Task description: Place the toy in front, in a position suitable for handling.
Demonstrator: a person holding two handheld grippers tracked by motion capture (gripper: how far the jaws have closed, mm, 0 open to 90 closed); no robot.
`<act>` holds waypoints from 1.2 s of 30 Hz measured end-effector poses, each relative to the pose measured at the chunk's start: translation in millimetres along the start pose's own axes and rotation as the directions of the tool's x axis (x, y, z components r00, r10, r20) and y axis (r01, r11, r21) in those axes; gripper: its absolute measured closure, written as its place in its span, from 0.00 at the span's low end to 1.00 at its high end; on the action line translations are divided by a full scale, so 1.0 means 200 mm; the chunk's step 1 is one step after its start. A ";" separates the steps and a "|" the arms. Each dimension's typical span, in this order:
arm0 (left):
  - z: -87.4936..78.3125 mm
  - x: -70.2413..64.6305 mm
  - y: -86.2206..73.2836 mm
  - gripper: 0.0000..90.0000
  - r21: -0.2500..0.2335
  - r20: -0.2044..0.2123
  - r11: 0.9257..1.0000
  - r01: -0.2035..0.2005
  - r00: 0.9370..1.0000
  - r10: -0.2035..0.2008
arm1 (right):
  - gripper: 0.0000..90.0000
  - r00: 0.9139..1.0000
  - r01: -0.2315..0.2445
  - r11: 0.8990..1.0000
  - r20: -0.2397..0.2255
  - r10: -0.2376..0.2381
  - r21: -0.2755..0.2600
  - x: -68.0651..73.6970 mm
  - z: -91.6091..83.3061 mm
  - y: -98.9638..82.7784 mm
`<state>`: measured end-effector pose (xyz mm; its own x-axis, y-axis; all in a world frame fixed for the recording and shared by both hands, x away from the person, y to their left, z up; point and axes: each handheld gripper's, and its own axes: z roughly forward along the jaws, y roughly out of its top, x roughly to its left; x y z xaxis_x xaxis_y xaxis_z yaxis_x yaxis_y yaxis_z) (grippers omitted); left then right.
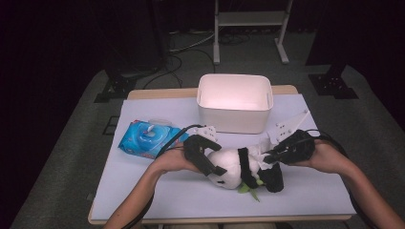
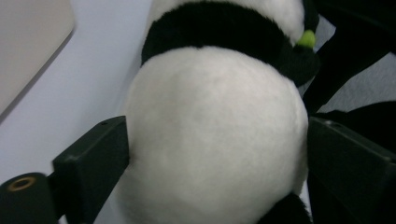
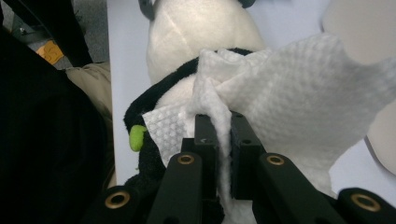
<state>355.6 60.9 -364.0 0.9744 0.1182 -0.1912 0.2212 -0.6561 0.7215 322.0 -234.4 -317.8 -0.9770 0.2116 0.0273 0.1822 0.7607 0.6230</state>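
Soft and light, the panda toy (image 2: 210, 130) is straddled by the spread left tongs (image 1: 210, 160). A limp wipe (image 3: 299, 84) is pinched by the right tongs (image 3: 223, 135); the toy's firm middle is judged best gripped.

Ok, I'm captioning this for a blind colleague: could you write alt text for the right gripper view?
The right gripper pinches a white wet wipe between its shut black jaws and holds it against a black-and-white plush panda that lies on the pale table.
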 end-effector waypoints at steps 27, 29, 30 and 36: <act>0.04 0.01 0.17 0.35 0.034 -0.092 0.983 -0.180 0.979 0.183 | 0.92 0.998 0.044 0.999 0.034 -0.043 -0.004 -0.06 -0.06 0.13; 0.03 0.01 0.20 0.35 0.045 -0.131 0.978 -0.205 0.969 0.209 | 0.92 0.998 0.047 0.999 0.045 -0.047 0.001 -0.08 -0.08 0.15; 0.03 0.02 0.21 0.35 0.063 -0.151 0.972 -0.227 0.960 0.234 | 0.92 0.998 0.041 0.999 0.050 -0.041 0.010 -0.09 -0.08 0.17; 0.07 0.01 0.19 0.33 0.053 -0.150 0.966 -0.254 0.954 0.259 | 0.92 0.999 0.041 0.999 0.014 -0.041 0.016 -0.12 0.03 0.22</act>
<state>365.2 25.4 -347.0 0.9930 0.0550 0.1043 -0.0356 -0.7033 0.7100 354.0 -202.0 -296.5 -0.9820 0.1887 -0.0088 0.1442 0.7786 0.6107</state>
